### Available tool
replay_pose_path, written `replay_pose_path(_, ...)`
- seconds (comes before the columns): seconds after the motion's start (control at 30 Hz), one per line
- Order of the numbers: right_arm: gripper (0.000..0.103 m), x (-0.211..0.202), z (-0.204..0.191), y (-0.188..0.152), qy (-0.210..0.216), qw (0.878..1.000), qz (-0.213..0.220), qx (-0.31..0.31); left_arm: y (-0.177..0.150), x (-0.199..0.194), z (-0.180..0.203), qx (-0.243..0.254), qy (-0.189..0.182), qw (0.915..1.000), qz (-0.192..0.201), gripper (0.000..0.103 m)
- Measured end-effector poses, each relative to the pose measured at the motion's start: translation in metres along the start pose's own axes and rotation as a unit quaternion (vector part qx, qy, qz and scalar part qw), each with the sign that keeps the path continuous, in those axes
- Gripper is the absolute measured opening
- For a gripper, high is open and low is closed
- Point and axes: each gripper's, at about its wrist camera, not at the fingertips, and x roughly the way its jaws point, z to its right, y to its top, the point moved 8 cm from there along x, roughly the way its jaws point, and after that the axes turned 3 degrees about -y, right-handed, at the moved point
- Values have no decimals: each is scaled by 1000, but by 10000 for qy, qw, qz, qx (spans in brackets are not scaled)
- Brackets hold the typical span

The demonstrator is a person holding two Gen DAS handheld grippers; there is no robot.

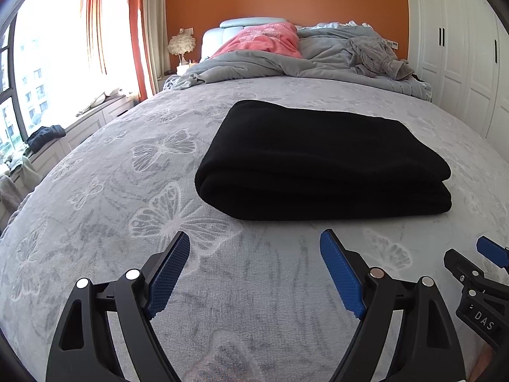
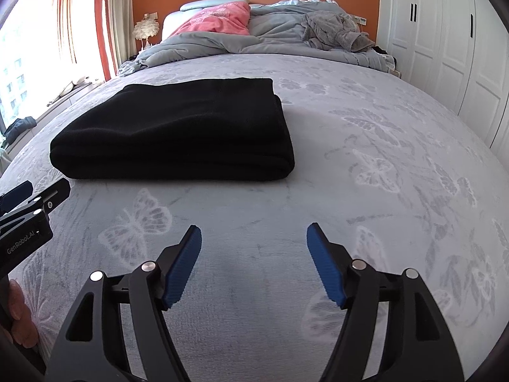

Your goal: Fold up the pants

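Observation:
The black pants (image 1: pixel 321 162) lie folded into a thick flat rectangle on the grey butterfly-print bedspread (image 1: pixel 127 197). In the right wrist view the pants (image 2: pixel 175 133) lie ahead and to the left. My left gripper (image 1: pixel 254 242) is open and empty, a short way in front of the fold's near edge. My right gripper (image 2: pixel 254 234) is open and empty over bare bedspread (image 2: pixel 381 146), to the right of the pants. Each gripper shows at the edge of the other's view, the right one (image 1: pixel 480 273) and the left one (image 2: pixel 28 210).
A crumpled grey duvet (image 1: pixel 286 63), a pink pillow (image 1: pixel 264 41) and a grey garment (image 1: pixel 372 55) lie at the head of the bed. White wardrobe doors (image 1: pixel 461 47) stand to the right. A window with orange curtains (image 1: pixel 95 16) and a window bench are to the left.

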Motion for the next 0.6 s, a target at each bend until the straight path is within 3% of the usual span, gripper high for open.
replay_pose_path(0.6, 68, 0, 1, 0, -35, 10000, 13, 10, 1, 0, 0, 37, -1, 10000, -9, 81)
